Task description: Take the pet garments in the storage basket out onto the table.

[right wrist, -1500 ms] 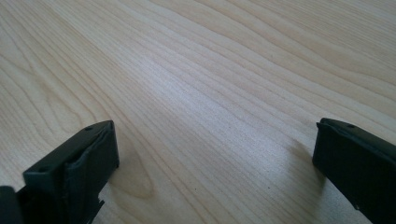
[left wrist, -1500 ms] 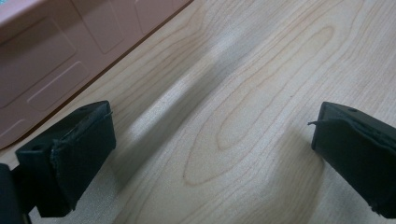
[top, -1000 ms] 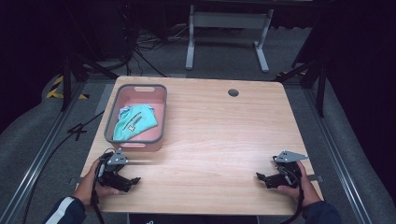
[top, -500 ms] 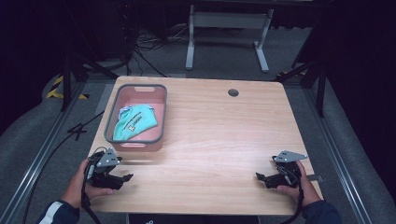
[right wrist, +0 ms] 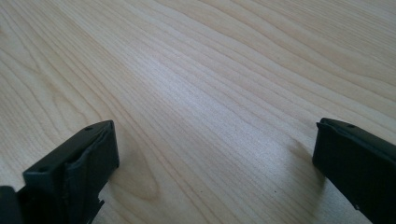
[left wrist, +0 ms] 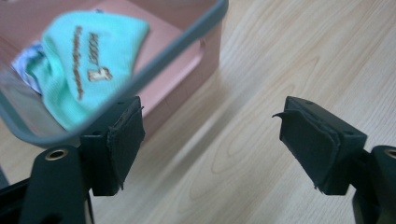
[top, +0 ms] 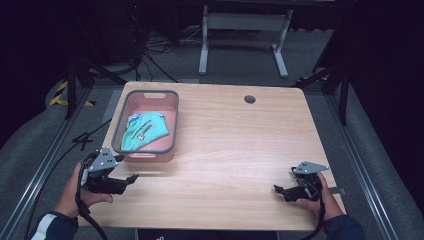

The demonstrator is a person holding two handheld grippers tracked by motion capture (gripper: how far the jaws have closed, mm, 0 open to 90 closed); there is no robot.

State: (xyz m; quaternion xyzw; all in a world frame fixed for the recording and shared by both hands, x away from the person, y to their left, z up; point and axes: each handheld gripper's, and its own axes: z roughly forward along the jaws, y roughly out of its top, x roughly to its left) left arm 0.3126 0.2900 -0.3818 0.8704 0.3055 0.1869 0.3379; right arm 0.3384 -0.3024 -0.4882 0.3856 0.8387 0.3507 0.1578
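Note:
A pink bin (top: 146, 152) with a grey rim stands on the left half of the wooden table (top: 235, 145). Inside it lies a folded mint-green cloth (top: 146, 130) with printed lettering, over a paler piece. My left gripper (top: 131, 178) hovers just in front of the bin's near corner, open and holding nothing. In the left gripper view the bin (left wrist: 187, 60) and the cloth (left wrist: 84, 65) sit close ahead at upper left, beyond the gripper (left wrist: 210, 140). My right gripper (top: 278, 190) rests low at the table's near right, open over bare wood (right wrist: 210, 93).
A round cable hole (top: 249, 99) sits near the table's far edge. Beyond the table stand a metal frame leg (top: 240, 30) and cables on a dark floor. Metal rails (top: 40, 165) run along both sides of the table.
My left gripper has lifted and swung toward the bin's near corner. The right gripper has stayed in place.

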